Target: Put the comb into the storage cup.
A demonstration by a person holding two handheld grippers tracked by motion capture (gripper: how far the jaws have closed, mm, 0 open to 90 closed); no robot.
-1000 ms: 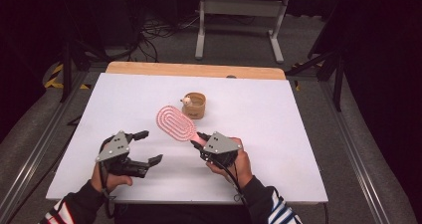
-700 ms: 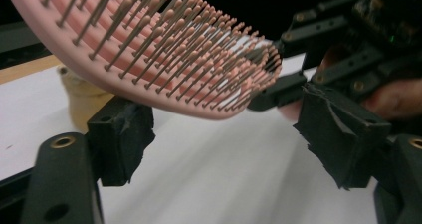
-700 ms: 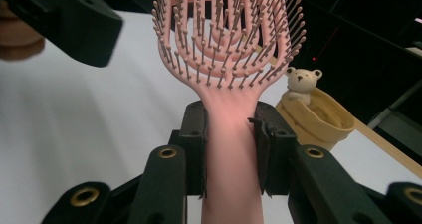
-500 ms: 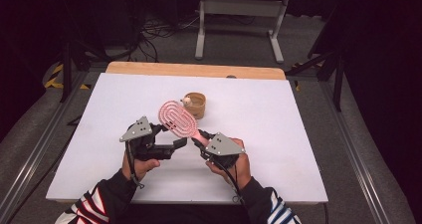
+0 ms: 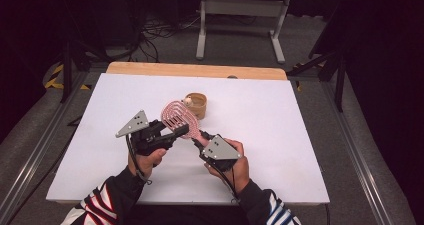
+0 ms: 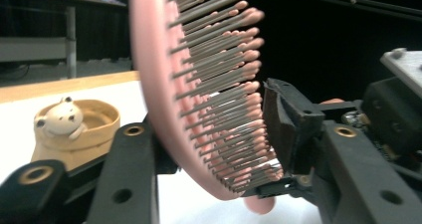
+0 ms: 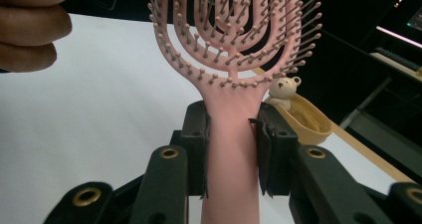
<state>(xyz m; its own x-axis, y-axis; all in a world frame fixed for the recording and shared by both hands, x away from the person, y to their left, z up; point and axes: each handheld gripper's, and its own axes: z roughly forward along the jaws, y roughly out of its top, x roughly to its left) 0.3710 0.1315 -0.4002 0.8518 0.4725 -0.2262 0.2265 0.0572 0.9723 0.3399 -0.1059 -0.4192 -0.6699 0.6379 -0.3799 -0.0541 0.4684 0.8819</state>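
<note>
A pink hairbrush point(image 5: 177, 116) is held tilted above the white table point(image 5: 300, 115). My right gripper point(image 5: 197, 137) is shut on its handle point(image 7: 231, 129), with a black pad on each side of it. My left gripper point(image 5: 180, 130) has just been closing on the brush head point(image 6: 164, 84). One pad lies against the head's smooth back and the other meets the bristle tips point(image 6: 259, 129). Just beyond the brush stands a small tan cup point(image 5: 196, 105) with a little bear figure point(image 6: 62, 117) on its rim.
A wooden strip point(image 5: 195, 70) runs along the table's far edge. Past it are a metal stand point(image 5: 240, 15) and cables on the floor. Rails run along both sides of the table. White surface lies open to the left, right and front of the hands.
My left gripper has come in from the left to the brush head and closed its jaws around it. The right gripper has kept still with the handle in it.
</note>
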